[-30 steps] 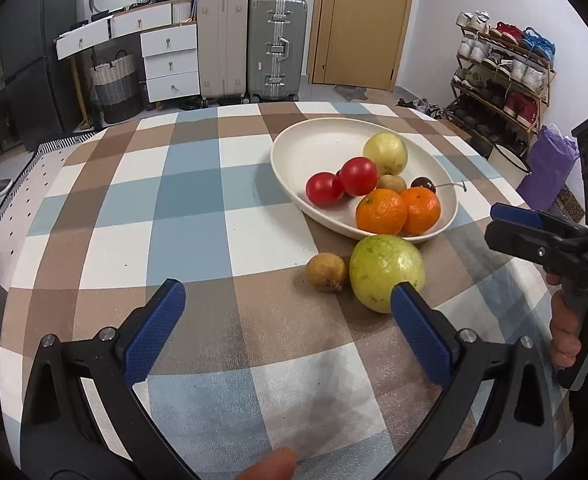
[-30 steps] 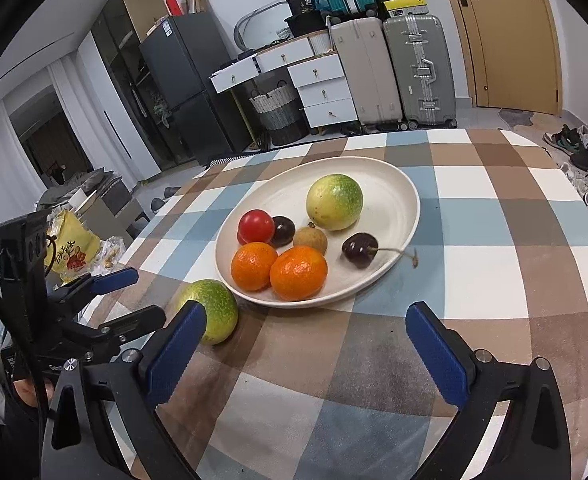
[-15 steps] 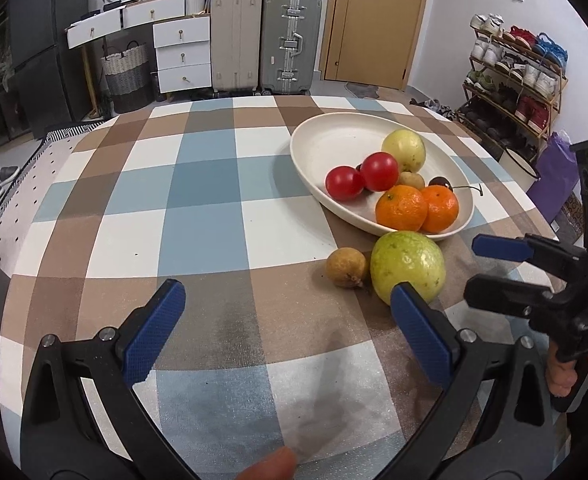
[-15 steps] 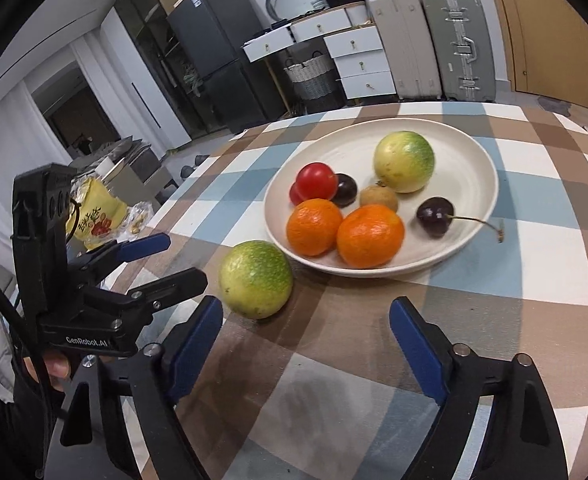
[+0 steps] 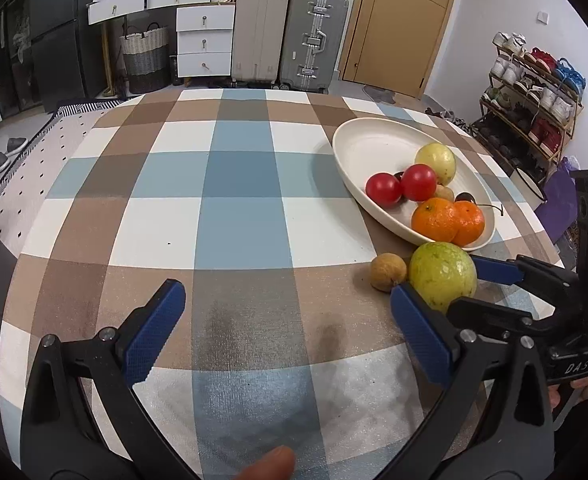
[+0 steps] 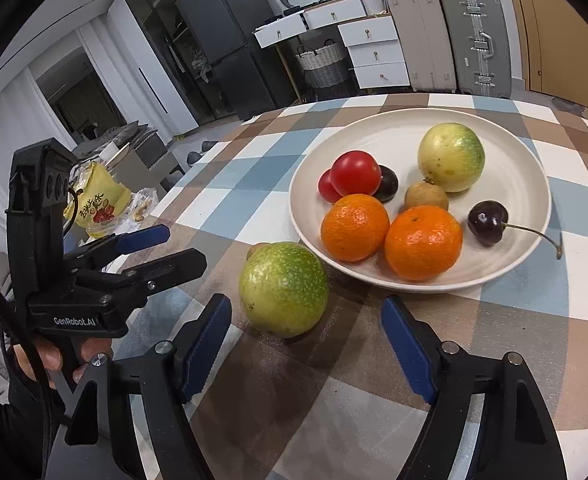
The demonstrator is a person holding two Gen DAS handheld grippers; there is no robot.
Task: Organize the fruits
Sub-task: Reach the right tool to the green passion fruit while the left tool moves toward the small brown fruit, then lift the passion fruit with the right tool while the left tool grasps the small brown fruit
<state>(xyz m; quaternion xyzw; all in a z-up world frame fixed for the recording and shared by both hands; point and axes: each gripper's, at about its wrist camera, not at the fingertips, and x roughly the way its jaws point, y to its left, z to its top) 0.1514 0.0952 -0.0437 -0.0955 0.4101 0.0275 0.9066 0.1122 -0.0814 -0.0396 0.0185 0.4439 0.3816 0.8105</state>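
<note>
Overhead-lit, the checked tablecloth (image 5: 242, 184) fills the room's foreground, both grippers' jaws open, empty.

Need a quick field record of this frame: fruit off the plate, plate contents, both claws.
off_plate: green fruit and small brown fruit, both on the checked cloth beside the plate
plate: two oranges, two tomatoes, one yellow-green fruit, one small brown fruit, two cherries
right claw: jaws have just been closing, pads either side of the green fruit, not yet pressing it
left claw: open, nothing between the pads
</note>
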